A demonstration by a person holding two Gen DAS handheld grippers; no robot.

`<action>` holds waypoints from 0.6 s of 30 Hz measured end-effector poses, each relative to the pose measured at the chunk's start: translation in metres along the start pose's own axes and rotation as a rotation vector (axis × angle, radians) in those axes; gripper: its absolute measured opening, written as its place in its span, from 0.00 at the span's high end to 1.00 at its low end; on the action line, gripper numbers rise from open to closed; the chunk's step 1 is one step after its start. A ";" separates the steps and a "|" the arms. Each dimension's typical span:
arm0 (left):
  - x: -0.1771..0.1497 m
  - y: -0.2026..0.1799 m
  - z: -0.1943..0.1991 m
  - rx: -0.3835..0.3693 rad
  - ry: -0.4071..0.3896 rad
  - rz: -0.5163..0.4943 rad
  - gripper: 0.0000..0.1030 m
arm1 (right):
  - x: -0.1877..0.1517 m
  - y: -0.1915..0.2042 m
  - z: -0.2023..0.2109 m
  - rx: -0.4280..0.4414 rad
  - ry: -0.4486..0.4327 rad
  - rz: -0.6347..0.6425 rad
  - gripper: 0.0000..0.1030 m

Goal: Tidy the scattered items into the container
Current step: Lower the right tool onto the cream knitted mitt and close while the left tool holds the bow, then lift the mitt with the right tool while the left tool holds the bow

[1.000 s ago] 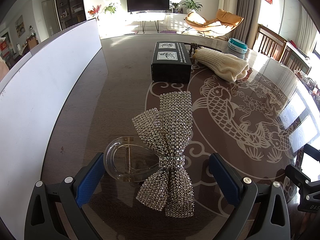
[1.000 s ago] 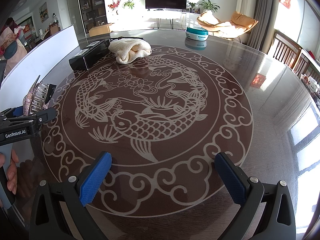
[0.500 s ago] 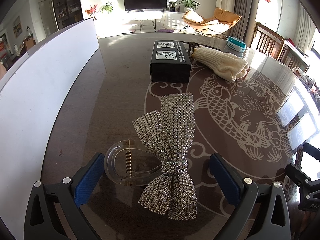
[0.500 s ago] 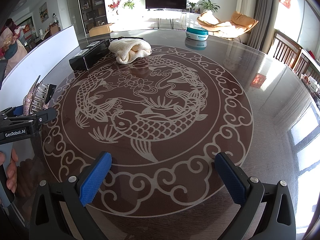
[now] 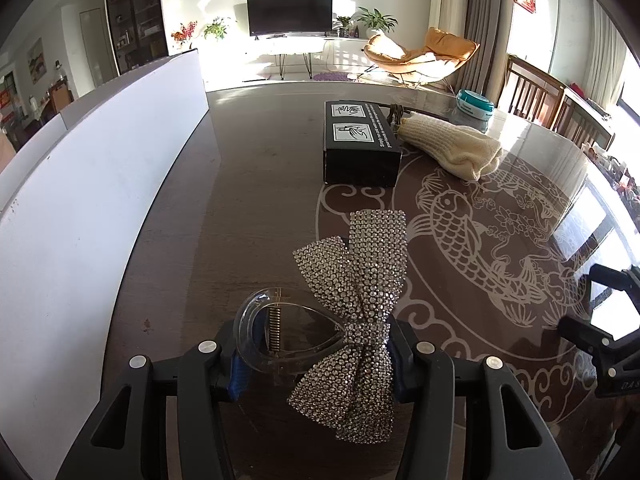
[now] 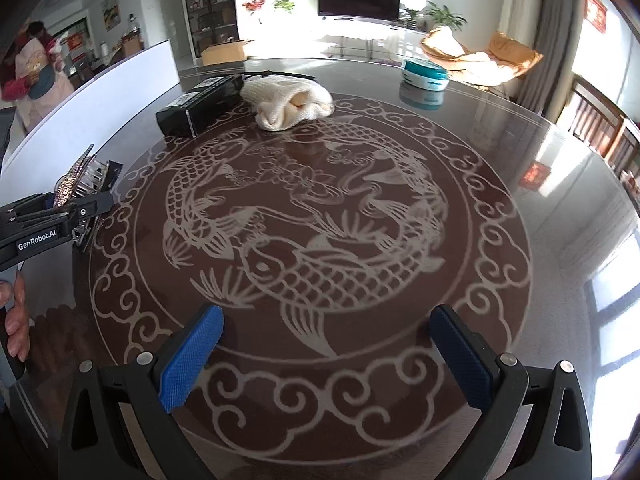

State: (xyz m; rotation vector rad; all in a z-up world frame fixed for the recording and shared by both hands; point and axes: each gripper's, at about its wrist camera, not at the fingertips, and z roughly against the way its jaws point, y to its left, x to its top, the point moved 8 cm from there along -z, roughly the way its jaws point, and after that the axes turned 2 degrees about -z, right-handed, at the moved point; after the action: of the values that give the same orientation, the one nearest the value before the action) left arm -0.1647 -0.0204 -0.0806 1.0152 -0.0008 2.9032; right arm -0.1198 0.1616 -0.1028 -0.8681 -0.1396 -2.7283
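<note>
Fingers of the left gripper (image 5: 314, 354) are pinched on the hair clip (image 5: 348, 316): one presses the clear curved clip body, the other the knot of the rhinestone bow. Clip sits low over the table (image 5: 248, 208), near its left side; contact with the surface can't be confirmed. Right gripper (image 6: 326, 356) is spread wide, nothing between its blue pads (image 6: 192, 354), hovering over the fish pattern. Farther back: black box (image 5: 360, 142) beside a cream knitted cloth (image 5: 456, 146), teal-lidded tub (image 5: 474, 105) behind them. White panel (image 5: 92, 184) runs along the left edge.
</note>
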 end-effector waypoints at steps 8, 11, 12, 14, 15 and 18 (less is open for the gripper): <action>-0.001 -0.001 0.000 0.002 0.000 -0.001 0.49 | 0.113 0.002 -0.082 0.058 0.055 0.141 0.00; -0.001 -0.001 0.000 0.001 0.000 0.000 0.49 | 0.141 0.012 -0.092 0.061 0.028 0.178 0.00; -0.001 -0.001 0.000 0.001 0.000 0.000 0.49 | 0.147 0.017 -0.095 0.080 0.023 0.181 0.00; -0.001 -0.001 0.000 0.001 0.000 0.000 0.49 | 0.151 0.024 -0.102 0.130 0.034 0.156 0.19; -0.001 -0.001 0.000 0.001 0.000 0.000 0.49 | 0.152 0.023 -0.105 0.114 0.034 0.142 0.28; -0.001 -0.001 0.000 0.000 0.000 0.001 0.49 | 0.147 0.023 -0.097 0.134 0.012 0.078 0.47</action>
State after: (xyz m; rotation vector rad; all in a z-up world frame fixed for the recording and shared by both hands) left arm -0.1639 -0.0196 -0.0813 1.0154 -0.0018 2.9045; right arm -0.2824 0.0892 -0.0965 -0.8023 -0.2775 -2.6175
